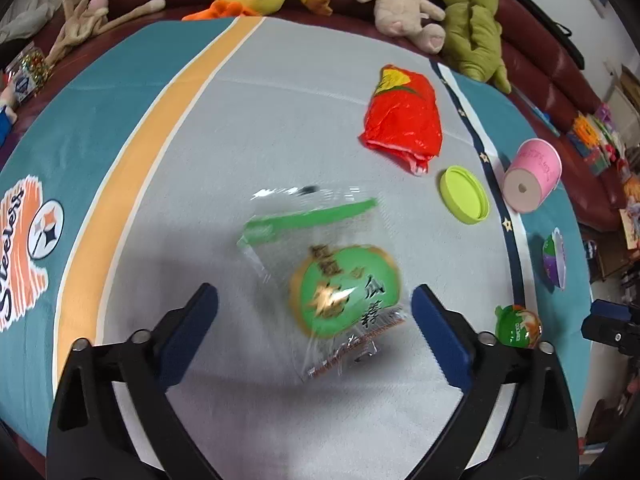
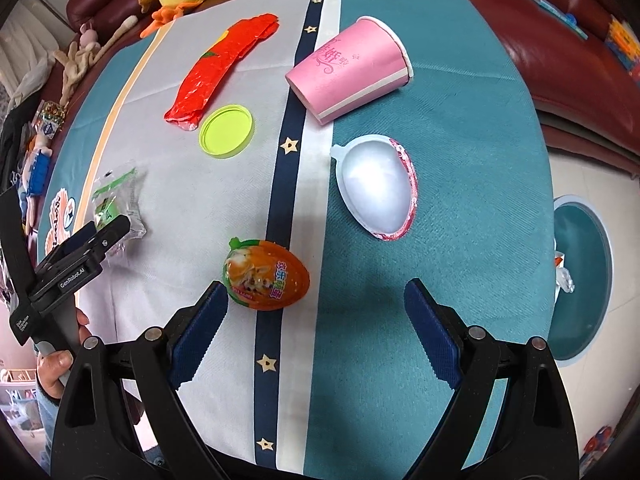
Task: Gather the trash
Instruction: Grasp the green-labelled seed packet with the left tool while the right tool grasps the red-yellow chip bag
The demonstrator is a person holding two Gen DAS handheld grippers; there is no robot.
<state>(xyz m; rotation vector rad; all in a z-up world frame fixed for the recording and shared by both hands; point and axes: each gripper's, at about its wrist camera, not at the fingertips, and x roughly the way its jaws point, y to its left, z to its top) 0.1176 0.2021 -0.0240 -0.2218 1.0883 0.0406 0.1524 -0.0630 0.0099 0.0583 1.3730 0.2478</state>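
Left gripper (image 1: pixel 314 308): fingers spread wide, hovering over a clear green-printed wrapper (image 1: pixel 340 280) lying on the grey panel of the cloth-covered counter (image 1: pixel 120 120). Right gripper (image 2: pixel 316 308): fingers spread, empty, its left pad just beside an orange egg-shaped capsule (image 2: pixel 266 276). Farther back lie a red wrapper (image 2: pixel 218 70), lime lid (image 2: pixel 227 131), tipped pink cup (image 2: pixel 352 68) and white shell half (image 2: pixel 376 188).
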